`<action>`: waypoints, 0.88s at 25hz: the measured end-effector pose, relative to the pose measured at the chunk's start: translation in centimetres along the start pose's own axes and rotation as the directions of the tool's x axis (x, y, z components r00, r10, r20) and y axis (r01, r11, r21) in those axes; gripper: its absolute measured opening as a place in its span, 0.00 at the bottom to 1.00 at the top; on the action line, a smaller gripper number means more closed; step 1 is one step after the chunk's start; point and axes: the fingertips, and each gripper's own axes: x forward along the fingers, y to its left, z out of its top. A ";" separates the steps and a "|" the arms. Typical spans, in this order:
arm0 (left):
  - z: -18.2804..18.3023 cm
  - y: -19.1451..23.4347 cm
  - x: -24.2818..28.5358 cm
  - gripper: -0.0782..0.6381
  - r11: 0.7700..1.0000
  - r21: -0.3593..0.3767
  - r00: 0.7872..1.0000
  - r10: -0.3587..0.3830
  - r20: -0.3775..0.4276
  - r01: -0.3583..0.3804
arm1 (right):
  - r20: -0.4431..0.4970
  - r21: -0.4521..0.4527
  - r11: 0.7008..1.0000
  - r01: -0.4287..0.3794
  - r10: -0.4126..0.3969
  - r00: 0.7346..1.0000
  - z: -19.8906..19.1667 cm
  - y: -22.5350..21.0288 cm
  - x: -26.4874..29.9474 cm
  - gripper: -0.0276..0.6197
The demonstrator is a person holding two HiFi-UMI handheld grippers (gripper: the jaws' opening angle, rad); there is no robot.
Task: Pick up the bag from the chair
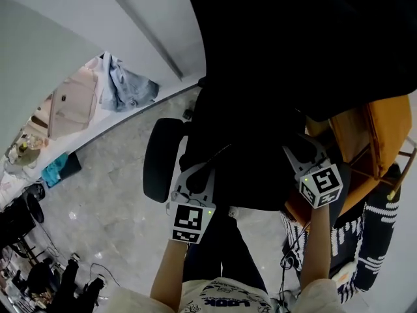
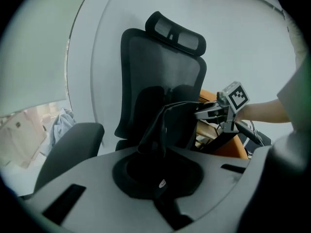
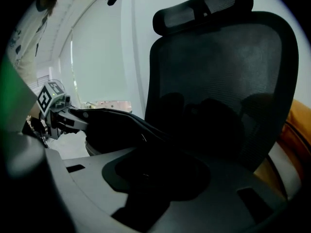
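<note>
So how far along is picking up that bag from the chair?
Grabbing looks done: the left hand-held gripper is shut on the black bag, and the right hand-held gripper seems clamped on its other side. In hand: the bag stretches between them before the chair back. Remaining: lifting it clear; whether it's off the seat isn't visible.

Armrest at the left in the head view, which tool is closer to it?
Left. The left tool sits beside the armrest, clamped on the bag; the right tool grips the bag's far side.
</note>
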 end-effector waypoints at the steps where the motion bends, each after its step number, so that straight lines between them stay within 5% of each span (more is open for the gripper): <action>1: 1.0 -0.1 -0.7 0.14 1.000 0.012 1.000 0.006 0.011 -0.006 | 0.013 -0.005 1.000 0.012 -0.012 1.000 1.0 0.1 -0.9 0.28; 22: 19.2 -5.5 -20.7 0.14 0.973 0.199 0.971 0.073 0.227 -0.119 | 0.256 0.006 0.982 0.186 -0.182 0.949 19.1 7.5 -22.2 0.26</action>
